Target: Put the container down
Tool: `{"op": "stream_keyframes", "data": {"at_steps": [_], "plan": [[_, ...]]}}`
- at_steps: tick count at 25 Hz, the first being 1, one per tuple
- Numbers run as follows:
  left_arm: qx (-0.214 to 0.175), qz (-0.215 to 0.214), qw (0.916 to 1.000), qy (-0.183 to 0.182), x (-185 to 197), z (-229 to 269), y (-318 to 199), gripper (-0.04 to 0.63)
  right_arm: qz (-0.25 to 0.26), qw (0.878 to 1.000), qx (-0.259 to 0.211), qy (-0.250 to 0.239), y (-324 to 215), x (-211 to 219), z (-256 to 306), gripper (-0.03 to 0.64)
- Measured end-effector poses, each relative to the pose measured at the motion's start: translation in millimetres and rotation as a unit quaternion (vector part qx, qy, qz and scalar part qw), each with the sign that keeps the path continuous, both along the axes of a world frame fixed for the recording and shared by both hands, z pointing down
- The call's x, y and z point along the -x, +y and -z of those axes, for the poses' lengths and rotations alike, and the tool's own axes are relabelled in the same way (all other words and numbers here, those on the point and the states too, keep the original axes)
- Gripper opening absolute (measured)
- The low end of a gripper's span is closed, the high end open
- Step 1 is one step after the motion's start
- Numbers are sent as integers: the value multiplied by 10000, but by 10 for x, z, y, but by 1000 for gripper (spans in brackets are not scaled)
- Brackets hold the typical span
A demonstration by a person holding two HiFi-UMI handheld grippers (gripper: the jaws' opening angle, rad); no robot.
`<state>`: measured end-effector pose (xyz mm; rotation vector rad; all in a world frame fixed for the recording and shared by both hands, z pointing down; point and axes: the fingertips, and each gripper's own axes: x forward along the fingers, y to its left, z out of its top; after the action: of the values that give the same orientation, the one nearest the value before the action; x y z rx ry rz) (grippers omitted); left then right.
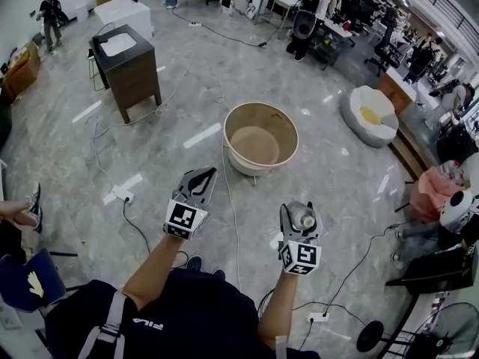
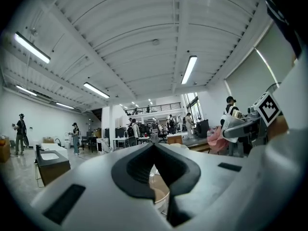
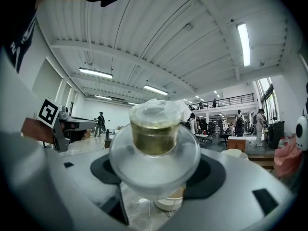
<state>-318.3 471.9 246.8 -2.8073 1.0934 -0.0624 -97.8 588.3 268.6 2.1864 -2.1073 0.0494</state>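
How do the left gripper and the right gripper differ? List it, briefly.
The right gripper clamps a clear lidded container; the left gripper holds nothing. The right gripper's jaws stand wide around the container; the left gripper's jaws meet at the tips. The left gripper reaches further ahead in the head view than the right gripper. Shared: both point toward the round tub.

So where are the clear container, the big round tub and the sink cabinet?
clear container (image 3: 156, 134): right gripper view, its amber-filled middle.
round tub (image 1: 254, 145): head view, its bare inner floor.
sink cabinet (image 1: 141, 85): head view, its dark wooden side.
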Motion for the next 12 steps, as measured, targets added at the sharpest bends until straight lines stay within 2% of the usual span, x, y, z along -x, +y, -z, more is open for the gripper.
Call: {"op": "stream_keyframes", "data": {"at_steps": [4, 7, 12], "plan": [[61, 45, 9999, -108, 2, -35, 77, 25, 69, 9999, -36, -67, 67, 9, -1, 354], [82, 40, 10000, 36, -22, -83, 135, 25, 138, 9999, -8, -81, 93, 9, -21, 354], [173, 67, 9998, -28, -87, -170, 255, 25, 185, 9996, -80, -193, 156, -63, -35, 354]]}}
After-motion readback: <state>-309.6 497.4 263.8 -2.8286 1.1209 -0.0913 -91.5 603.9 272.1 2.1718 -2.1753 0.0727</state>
